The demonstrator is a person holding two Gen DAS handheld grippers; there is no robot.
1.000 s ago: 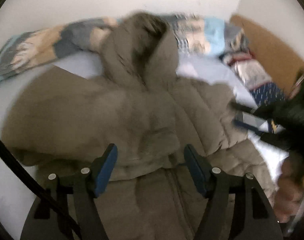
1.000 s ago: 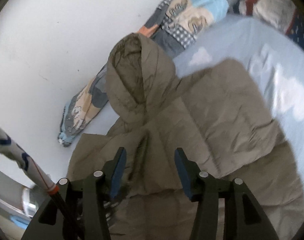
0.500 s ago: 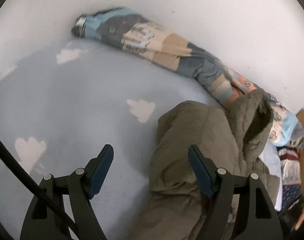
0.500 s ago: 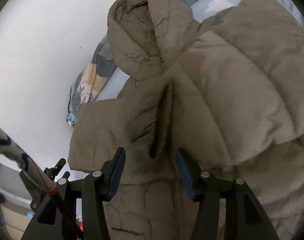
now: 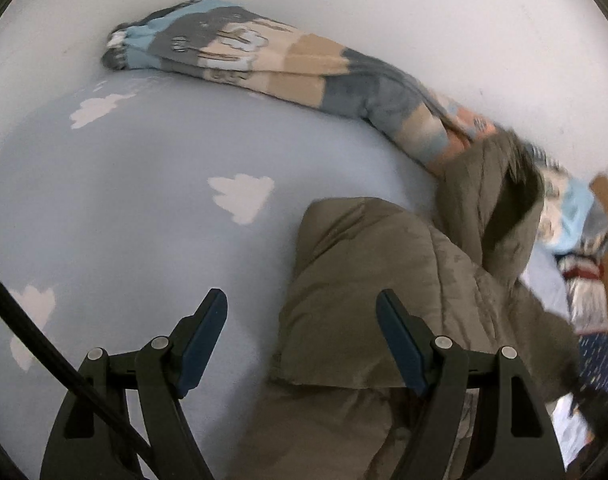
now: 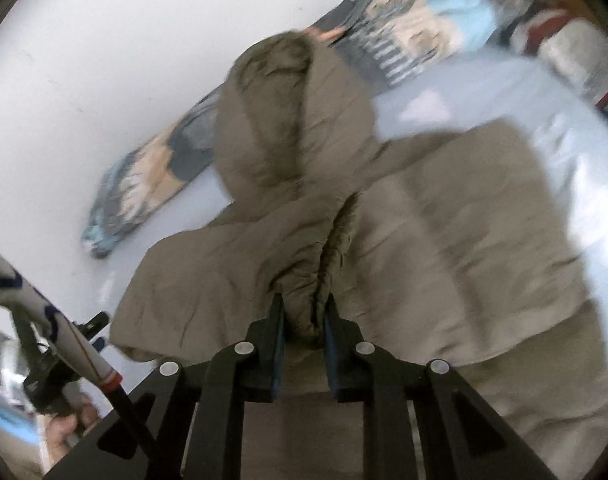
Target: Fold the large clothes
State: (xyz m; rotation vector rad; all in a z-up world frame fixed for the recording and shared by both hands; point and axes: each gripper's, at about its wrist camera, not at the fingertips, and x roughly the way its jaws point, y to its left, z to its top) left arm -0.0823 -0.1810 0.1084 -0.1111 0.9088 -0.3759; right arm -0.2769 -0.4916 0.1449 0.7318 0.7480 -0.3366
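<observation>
The left gripper (image 5: 302,338) stands apart, bare at the lower left. An olive padded coat (image 6: 444,220), hood up at top centre and sleeves folded inward, lies on the blue cloud-print sheet (image 5: 144,200). The right gripper (image 6: 304,322) is closing on a bunched fold at bottom centre.

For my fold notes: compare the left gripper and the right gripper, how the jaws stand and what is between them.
The left gripper stands wide open, a jacket edge lying loose by its right finger; the right gripper is closing, its jaws nearly together around a bunched ridge of that jacket. The left looks mostly over the bare blue sheet; the right looks over the jacket's chest. Both have blue pads.
</observation>
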